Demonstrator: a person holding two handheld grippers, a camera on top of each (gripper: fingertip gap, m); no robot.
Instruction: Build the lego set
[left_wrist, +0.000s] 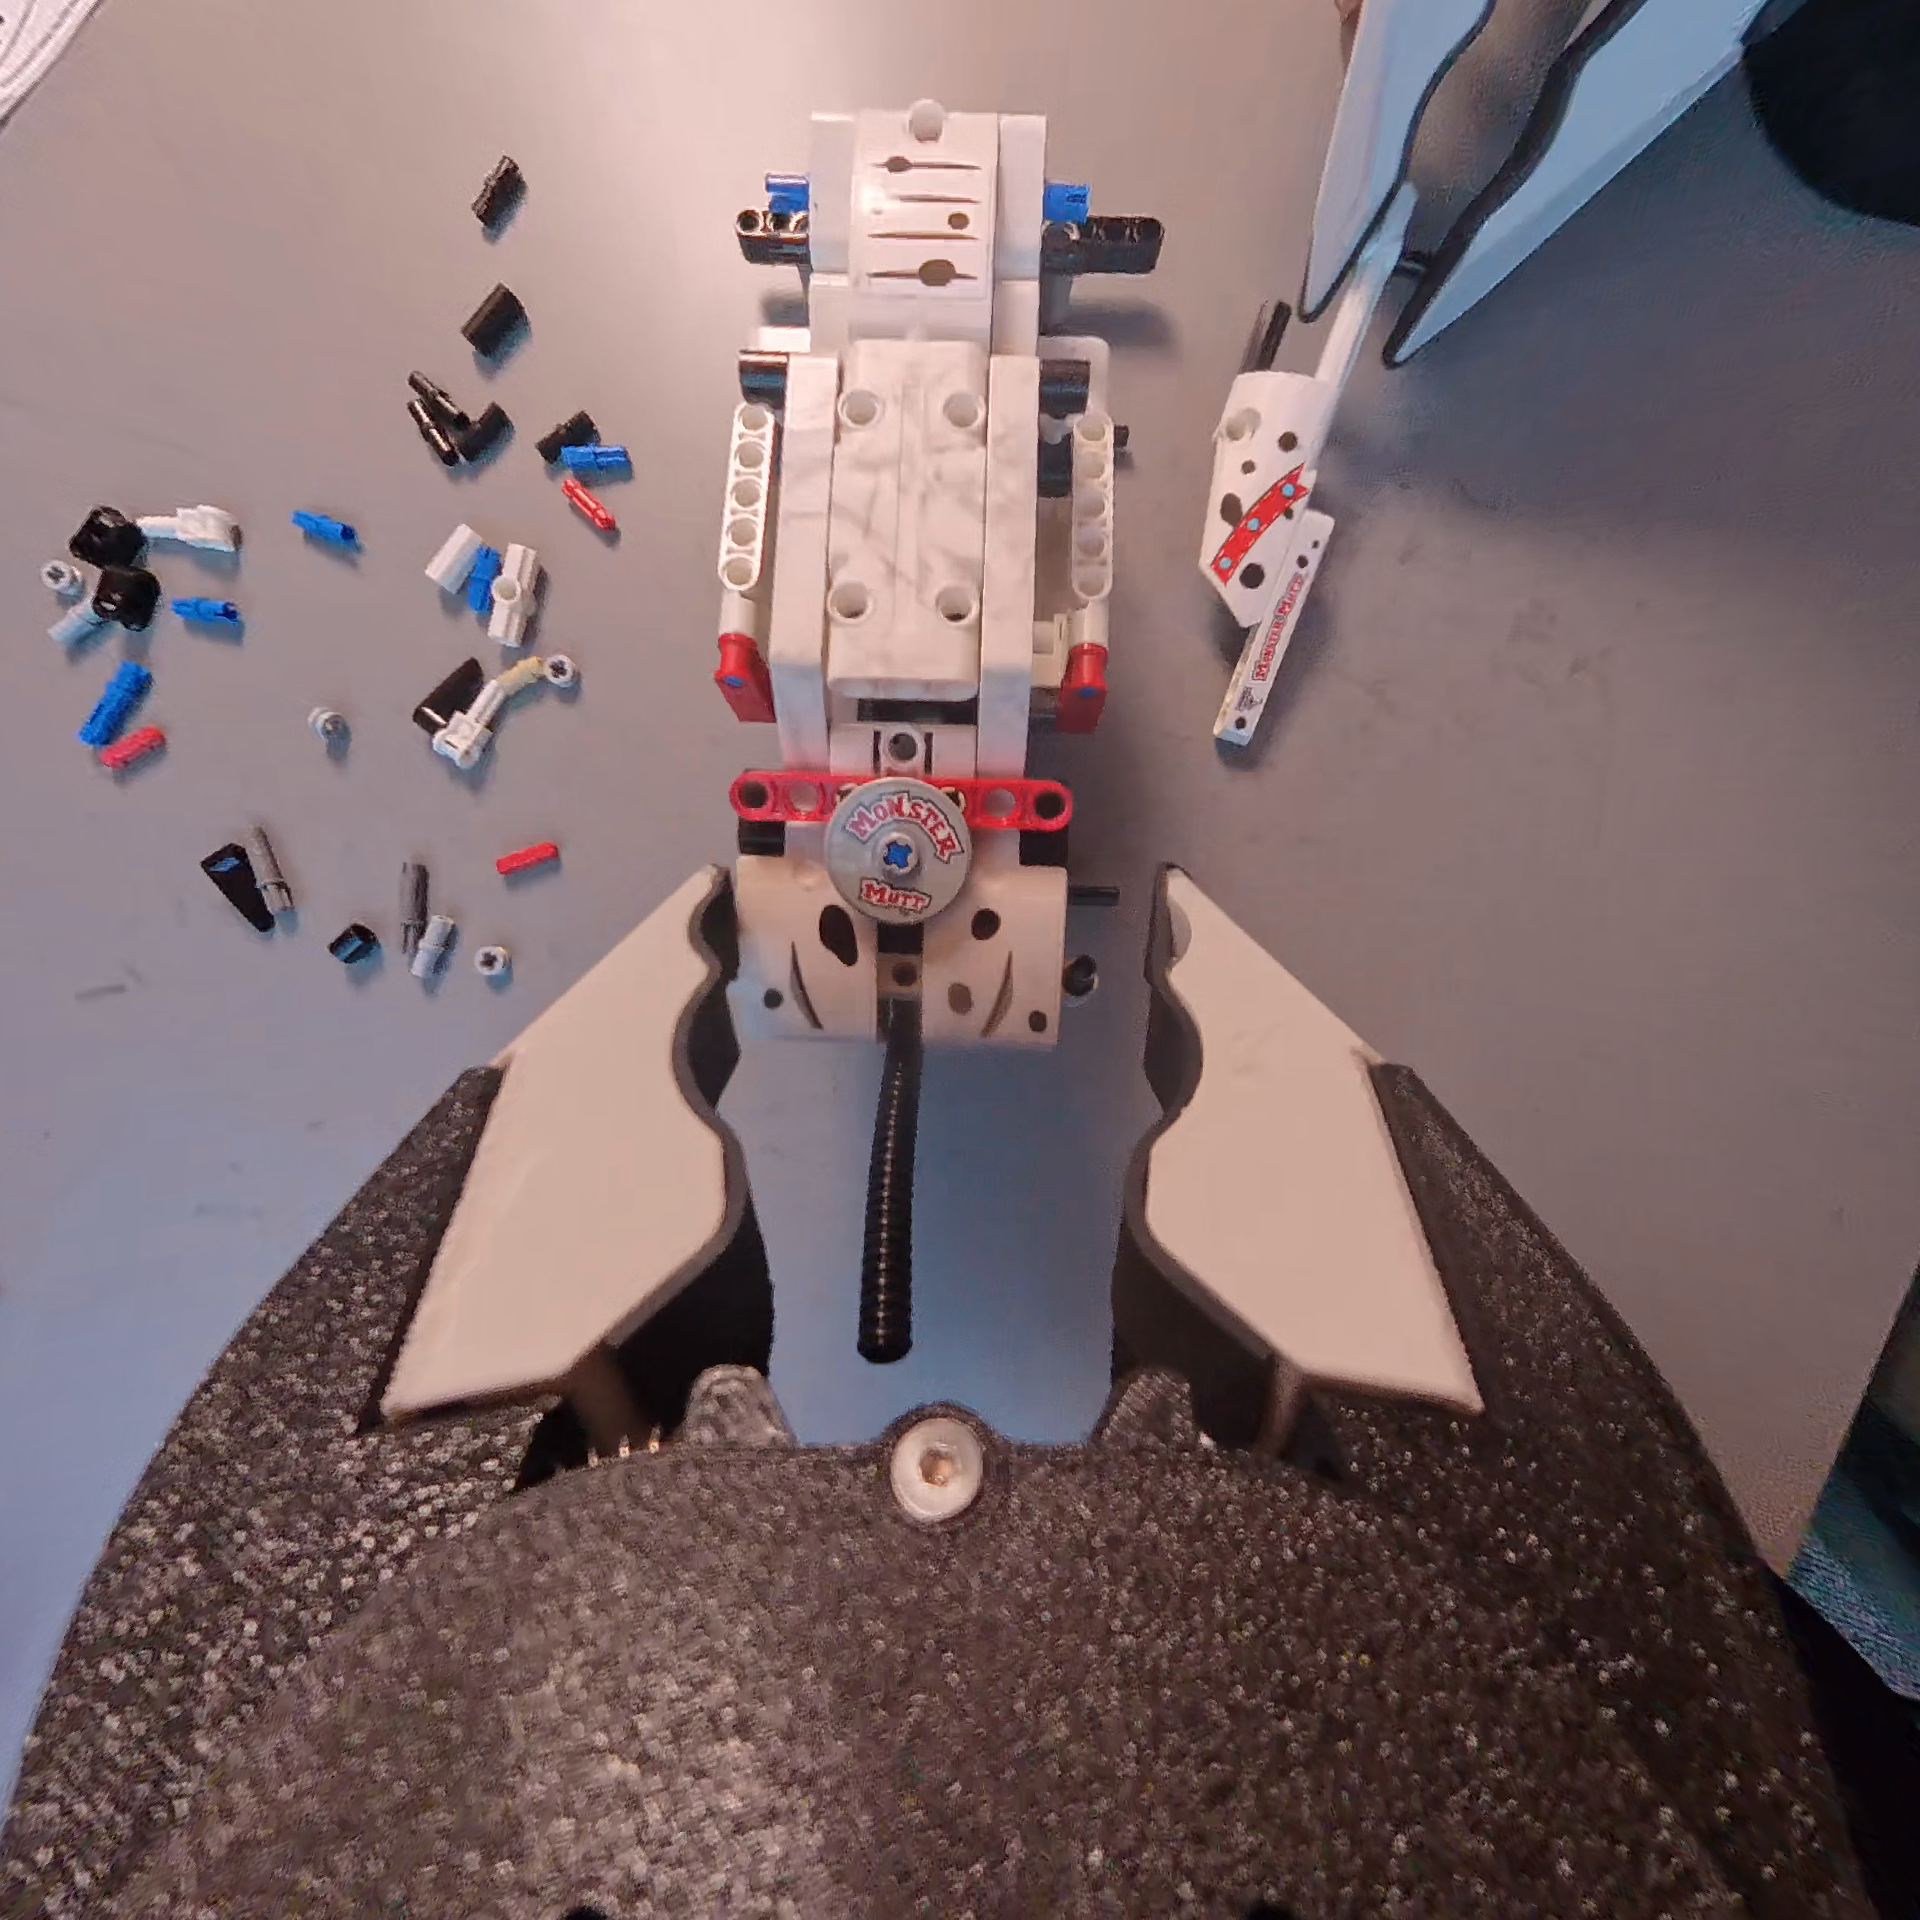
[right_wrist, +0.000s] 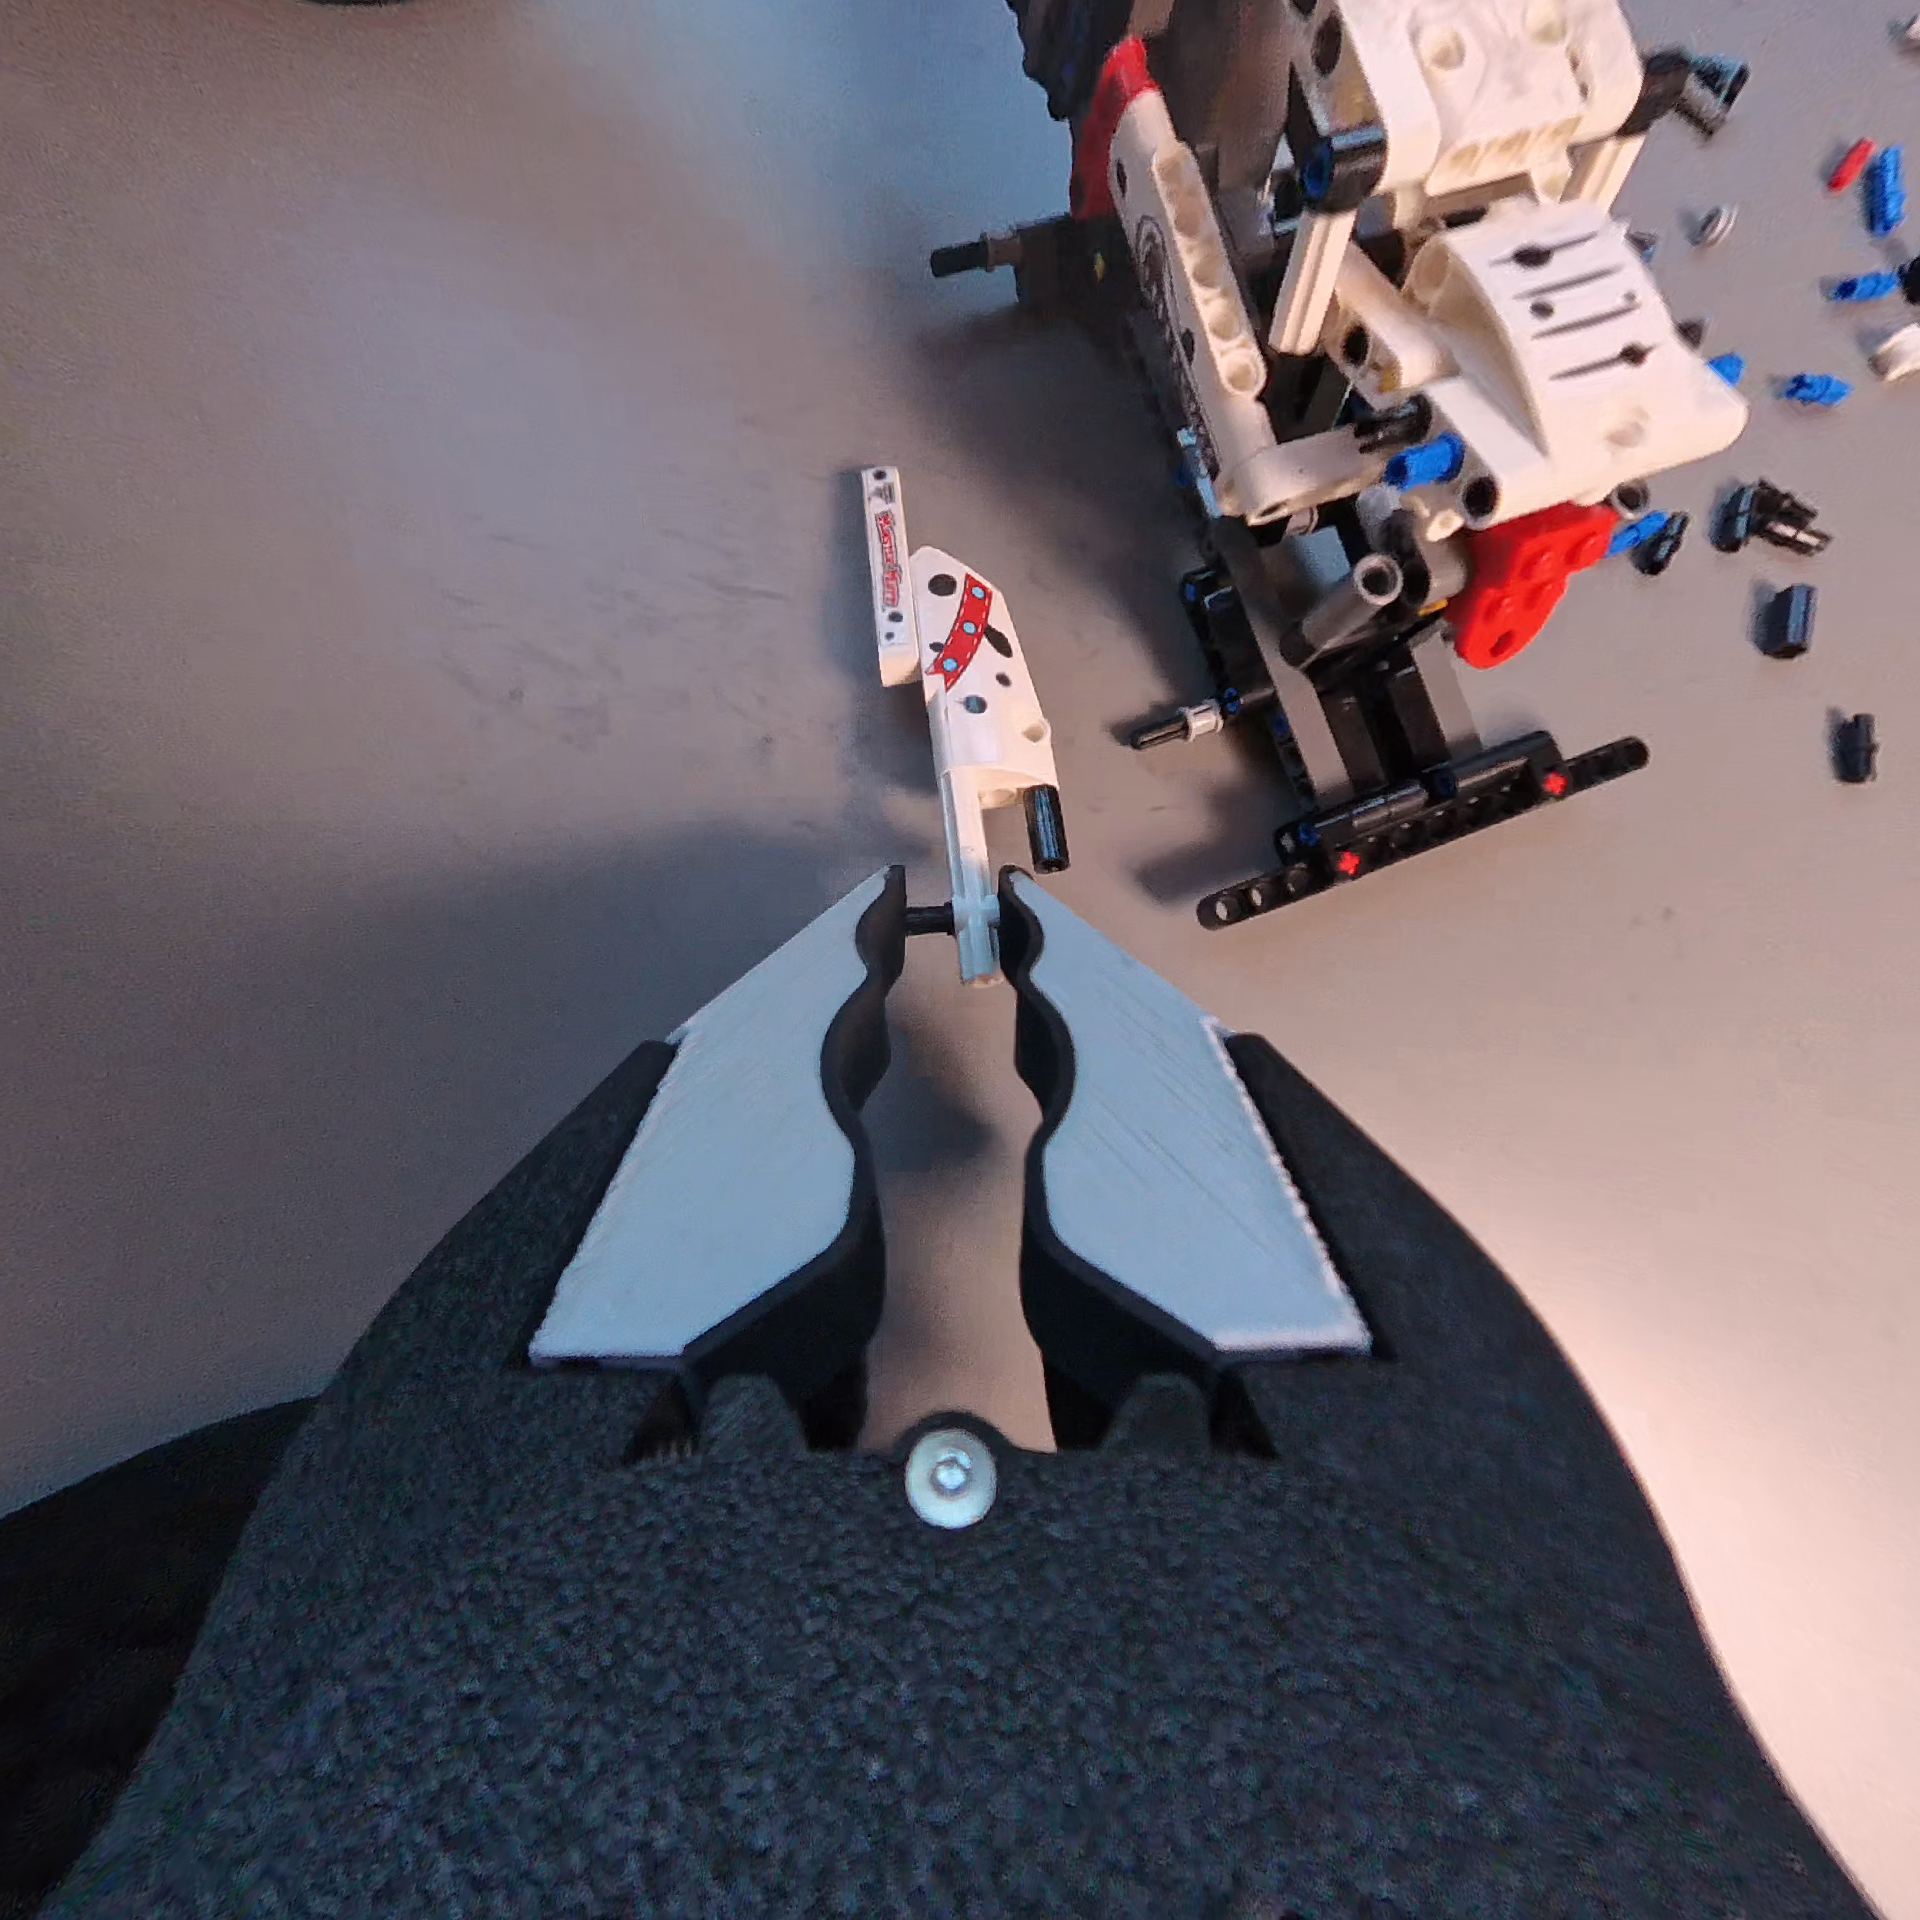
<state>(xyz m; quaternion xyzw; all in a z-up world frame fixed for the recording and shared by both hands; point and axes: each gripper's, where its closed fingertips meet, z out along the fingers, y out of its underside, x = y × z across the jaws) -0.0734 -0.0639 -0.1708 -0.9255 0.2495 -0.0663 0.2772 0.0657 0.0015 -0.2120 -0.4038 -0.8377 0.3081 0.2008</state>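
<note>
The left wrist camera sits behind its own tongs (left_wrist: 940, 935) and looks steeply down the fingers at the grey tabletop (left_wrist: 1558, 935), close in; the white truck model (left_wrist: 904, 540) stretches straight ahead from the tips, loose pins (left_wrist: 312, 644) off to their left. The right wrist camera rides behind its tongs (right_wrist: 951, 920), tilted lower and nearer the surface, with the same truck model (right_wrist: 1403, 416) ahead and to the right. Both views share the model, the spotted panel piece (left_wrist: 1262, 499) (right_wrist: 971, 665), and the right tongs (left_wrist: 1382, 249).
</note>
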